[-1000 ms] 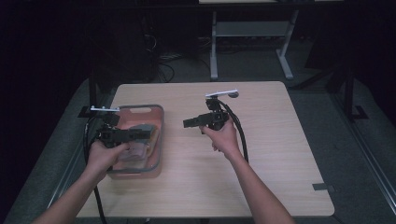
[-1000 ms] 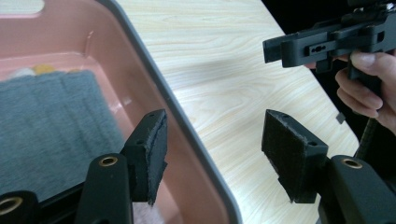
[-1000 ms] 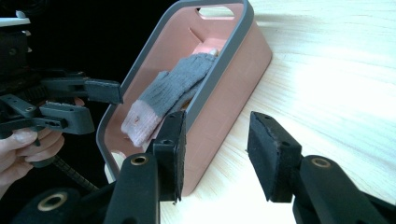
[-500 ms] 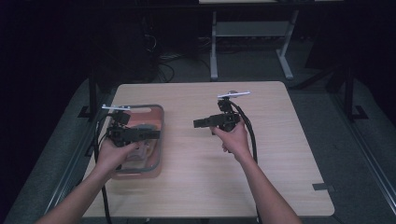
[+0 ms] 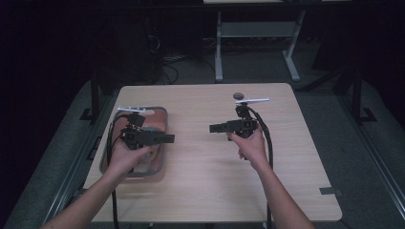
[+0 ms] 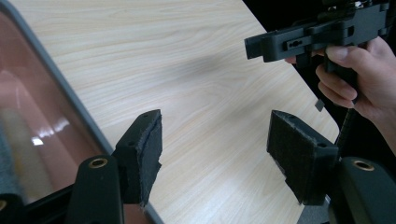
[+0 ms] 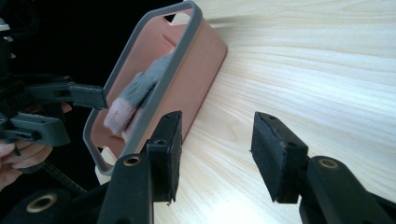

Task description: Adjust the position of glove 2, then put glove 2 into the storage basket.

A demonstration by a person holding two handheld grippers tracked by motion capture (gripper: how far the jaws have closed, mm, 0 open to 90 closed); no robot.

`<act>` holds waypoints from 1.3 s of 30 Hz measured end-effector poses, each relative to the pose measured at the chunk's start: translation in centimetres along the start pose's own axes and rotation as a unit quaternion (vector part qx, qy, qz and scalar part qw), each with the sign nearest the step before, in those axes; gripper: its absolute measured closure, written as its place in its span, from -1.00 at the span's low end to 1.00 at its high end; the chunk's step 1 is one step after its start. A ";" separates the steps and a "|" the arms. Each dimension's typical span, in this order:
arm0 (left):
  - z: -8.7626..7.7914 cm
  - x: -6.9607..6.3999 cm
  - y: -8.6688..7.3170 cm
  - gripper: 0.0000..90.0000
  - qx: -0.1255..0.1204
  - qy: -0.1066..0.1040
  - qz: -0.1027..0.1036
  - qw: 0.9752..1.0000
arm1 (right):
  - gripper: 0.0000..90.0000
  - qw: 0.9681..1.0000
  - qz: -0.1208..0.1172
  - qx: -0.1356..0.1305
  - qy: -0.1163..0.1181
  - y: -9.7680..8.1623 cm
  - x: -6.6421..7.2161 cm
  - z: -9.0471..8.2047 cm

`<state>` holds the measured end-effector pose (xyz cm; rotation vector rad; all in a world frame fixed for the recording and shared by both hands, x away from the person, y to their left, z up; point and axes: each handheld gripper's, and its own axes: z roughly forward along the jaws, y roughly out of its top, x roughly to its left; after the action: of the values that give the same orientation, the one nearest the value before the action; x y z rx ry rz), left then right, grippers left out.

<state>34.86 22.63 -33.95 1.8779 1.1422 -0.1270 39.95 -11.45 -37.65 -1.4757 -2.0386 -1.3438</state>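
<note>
One wooden table, one pink bin with a grey rim on it, two hand-held grippers, the left gripper and the right gripper, each with two padded jaws set apart, and one grey-and-pink cloth item in the bin

The high view is dim, its surroundings nearly black around the lit pale wooden table. Gripper views are brighter; glare whitens the grain, and the pink grey-rimmed plastic bin blurs slightly.
</note>
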 end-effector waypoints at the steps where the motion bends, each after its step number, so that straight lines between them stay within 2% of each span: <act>1: 0.1 -0.1 0.1 -0.21 0.000 -0.001 0.002 1.000 | 0.17 1.000 0.002 -0.002 -0.001 -0.1 -0.1 -0.1; 6: 0.7 -0.6 0.1 -0.22 0.008 0.001 0.012 1.000 | 0.15 1.000 0.010 -0.004 -0.003 -0.6 -0.7 -0.8; 11: 1.2 -0.8 0.2 -0.22 0.013 -0.004 0.015 1.000 | 0.15 1.000 0.018 -0.013 0.000 -0.9 -1.2 -1.5; 25: 2.6 -1.7 0.3 -0.24 0.020 -0.016 0.022 0.999 | 0.13 0.999 0.036 -0.023 -0.014 -2.0 -3.0 -3.0; 39: 5.5 -3.6 -0.4 -0.24 0.043 -0.036 0.032 0.998 | 0.11 0.998 0.051 -0.032 -0.019 -3.8 -4.8 -4.9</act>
<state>34.41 16.28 -35.64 1.9677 1.0413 -0.2106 37.43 -18.44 -40.29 -1.6222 -1.9300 -1.3620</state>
